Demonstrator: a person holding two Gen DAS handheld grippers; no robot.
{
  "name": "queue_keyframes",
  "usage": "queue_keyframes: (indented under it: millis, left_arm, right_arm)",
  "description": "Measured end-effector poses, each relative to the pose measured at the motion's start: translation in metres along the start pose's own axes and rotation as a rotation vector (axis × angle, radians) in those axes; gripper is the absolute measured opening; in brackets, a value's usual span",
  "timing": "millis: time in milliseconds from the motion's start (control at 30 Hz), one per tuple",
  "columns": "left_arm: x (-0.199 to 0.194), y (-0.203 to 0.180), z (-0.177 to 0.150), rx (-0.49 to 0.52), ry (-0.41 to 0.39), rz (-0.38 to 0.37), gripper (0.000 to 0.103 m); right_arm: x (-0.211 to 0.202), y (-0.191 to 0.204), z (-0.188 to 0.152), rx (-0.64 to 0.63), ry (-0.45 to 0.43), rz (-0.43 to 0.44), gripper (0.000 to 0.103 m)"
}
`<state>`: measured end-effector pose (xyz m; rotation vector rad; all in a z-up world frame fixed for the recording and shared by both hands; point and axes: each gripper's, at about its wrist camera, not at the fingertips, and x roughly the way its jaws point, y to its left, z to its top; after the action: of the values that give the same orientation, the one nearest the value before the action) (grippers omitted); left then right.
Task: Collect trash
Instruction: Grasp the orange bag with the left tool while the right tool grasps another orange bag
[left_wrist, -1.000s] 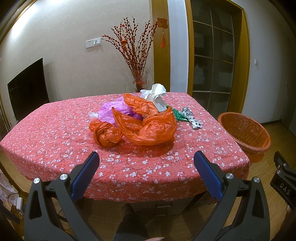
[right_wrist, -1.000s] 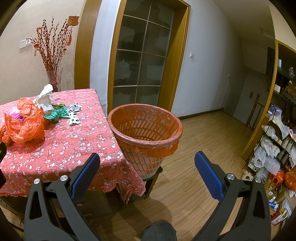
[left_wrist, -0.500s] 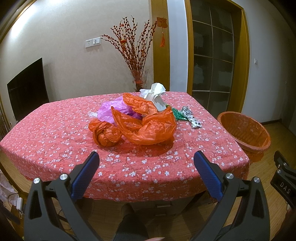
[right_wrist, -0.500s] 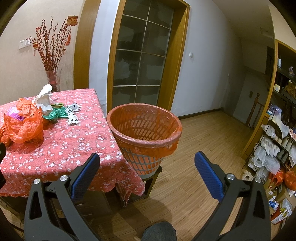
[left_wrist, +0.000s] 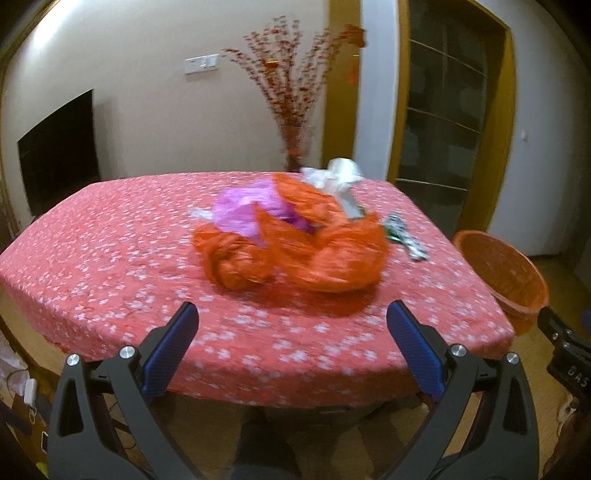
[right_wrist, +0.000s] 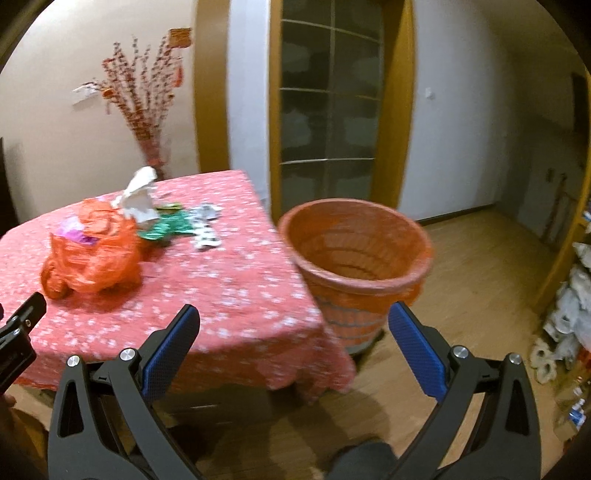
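Note:
A heap of trash lies on the table: orange plastic bags, a purple bag, crumpled white paper, a green wrapper and a black-and-white wrapper. An orange waste basket stands beside the table's right end. My left gripper is open and empty, short of the table's near edge, facing the heap. My right gripper is open and empty, between the table corner and the basket.
The table wears a red flowered cloth. A vase of red twigs stands behind it by the wall. A glass door is behind the basket. A wooden floor lies to the right, with cluttered shelves at the far right.
Both views have shifted and blurred. The left gripper has moved closer to the table and heap. The right gripper has swung left, so the table fills more of its view.

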<state>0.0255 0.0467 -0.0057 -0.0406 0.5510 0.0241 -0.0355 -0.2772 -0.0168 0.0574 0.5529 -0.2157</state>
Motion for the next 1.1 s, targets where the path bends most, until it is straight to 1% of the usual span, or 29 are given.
queue_keyframes:
  millis: [33,133,200,267,333,367,400,433,500,567,667,733,767,800,833,867,900,967,1000,1100]
  left_arm:
    - [0.005,0.010,0.002,-0.012,0.002,0.023,0.099]
    - [0.017,0.028,0.005,-0.030,0.029,0.058,0.099]
    - [0.026,0.044,0.007,-0.050,0.046,0.088,0.099]
    - [0.036,0.054,0.009,-0.064,0.060,0.098,0.099]
    - [0.046,0.066,0.011,-0.079,0.075,0.102,0.099]
    - [0.050,0.072,0.012,-0.084,0.084,0.108,0.099]
    - [0.052,0.074,0.012,-0.087,0.088,0.113,0.099]
    - [0.055,0.080,0.013,-0.093,0.092,0.118,0.099]
    - [0.060,0.087,0.014,-0.103,0.094,0.118,0.099]
    - [0.066,0.092,0.016,-0.109,0.096,0.121,0.099]
    - [0.074,0.099,0.019,-0.128,0.097,0.113,0.099]
    - [0.080,0.105,0.021,-0.145,0.101,0.108,0.099]
    - [0.083,0.106,0.022,-0.152,0.103,0.106,0.099]
    - [0.085,0.107,0.023,-0.156,0.105,0.106,0.099]
    - [0.086,0.108,0.024,-0.158,0.106,0.107,0.099]
    - [0.091,0.109,0.025,-0.161,0.107,0.105,0.099]
    - [0.093,0.109,0.026,-0.162,0.109,0.104,0.099]
    - [0.097,0.109,0.029,-0.167,0.113,0.093,0.099]
    - [0.099,0.110,0.030,-0.169,0.113,0.087,0.099]
    - [0.104,0.108,0.036,-0.175,0.112,0.067,0.099]
  right_arm:
    - [0.004,0.006,0.002,-0.001,0.005,0.013,0.101]
    - [0.017,0.021,0.010,0.003,0.029,0.085,0.101]
    - [0.024,0.034,0.016,0.003,0.028,0.128,0.101]
    - [0.031,0.051,0.024,-0.004,0.019,0.184,0.099]
    - [0.043,0.070,0.031,-0.005,0.032,0.254,0.095]
    - [0.050,0.078,0.034,-0.008,0.048,0.280,0.090]
    - [0.060,0.090,0.038,-0.014,0.080,0.323,0.085]
    - [0.066,0.096,0.040,-0.016,0.100,0.347,0.083]
    - [0.079,0.111,0.042,-0.027,0.138,0.379,0.076]
    - [0.092,0.127,0.043,-0.045,0.164,0.406,0.074]
    - [0.107,0.143,0.044,-0.064,0.197,0.419,0.071]
    - [0.116,0.150,0.043,-0.067,0.224,0.424,0.066]
    - [0.121,0.152,0.043,-0.070,0.238,0.427,0.060]
    - [0.125,0.154,0.043,-0.074,0.254,0.437,0.050]
    - [0.128,0.157,0.042,-0.084,0.274,0.453,0.045]
    - [0.129,0.158,0.041,-0.093,0.281,0.461,0.035]
    - [0.129,0.160,0.040,-0.106,0.277,0.468,0.023]
    - [0.121,0.159,0.042,-0.143,0.246,0.473,0.008]
    - [0.118,0.158,0.041,-0.151,0.236,0.476,0.005]
    - [0.103,0.146,0.045,-0.158,0.195,0.481,0.004]
